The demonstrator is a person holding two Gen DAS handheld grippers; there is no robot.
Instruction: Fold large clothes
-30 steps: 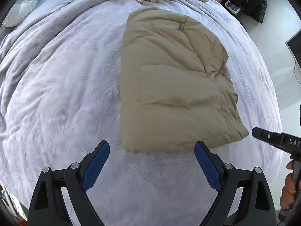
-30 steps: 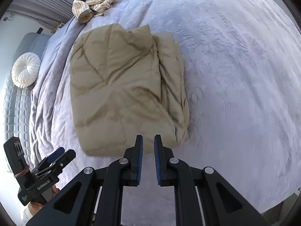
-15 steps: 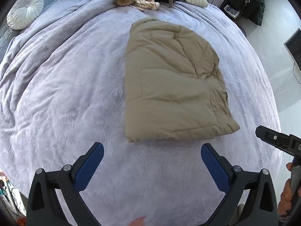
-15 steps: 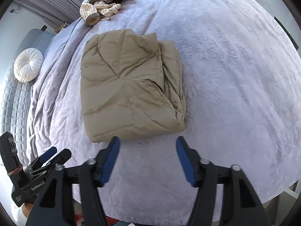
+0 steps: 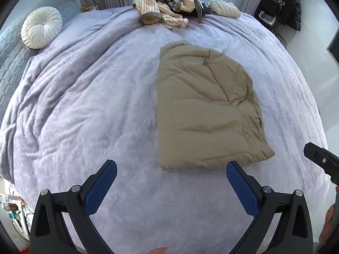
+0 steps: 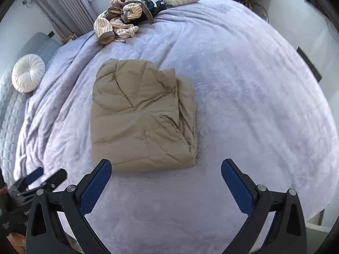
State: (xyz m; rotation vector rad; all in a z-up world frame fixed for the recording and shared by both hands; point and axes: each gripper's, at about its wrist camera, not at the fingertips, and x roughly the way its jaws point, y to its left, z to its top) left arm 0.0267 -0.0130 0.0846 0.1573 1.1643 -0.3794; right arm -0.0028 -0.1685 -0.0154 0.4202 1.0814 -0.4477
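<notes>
- Tan and puffy, the big quilted jacket (image 5: 206, 110) lies folded into a thick block on the bed with the soft lilac blanket (image 5: 95, 105).
- It sits near the middle of the bed, and its right side shows stacked folded layers in the right wrist view (image 6: 144, 118).
- The left gripper (image 5: 171, 177) hangs above the blanket with its blue-padded jaws spread wide. Nothing is between them.
- The right gripper (image 6: 166, 175) is also above the blanket. Its jaws are opening, and nothing is between them.
- Both grippers are just in front of the jacket's near edge and do not touch it.
- A pile of cream striped clothes (image 5: 167, 10) lies at the far end of the bed, well apart from the jacket.
- A folded cream puffy piece of clothing (image 5: 224, 9) lies beside that pile.
- A round white pleated cushion (image 5: 41, 27) rests at the left, by the grey padded headboard (image 5: 12, 48).
</notes>
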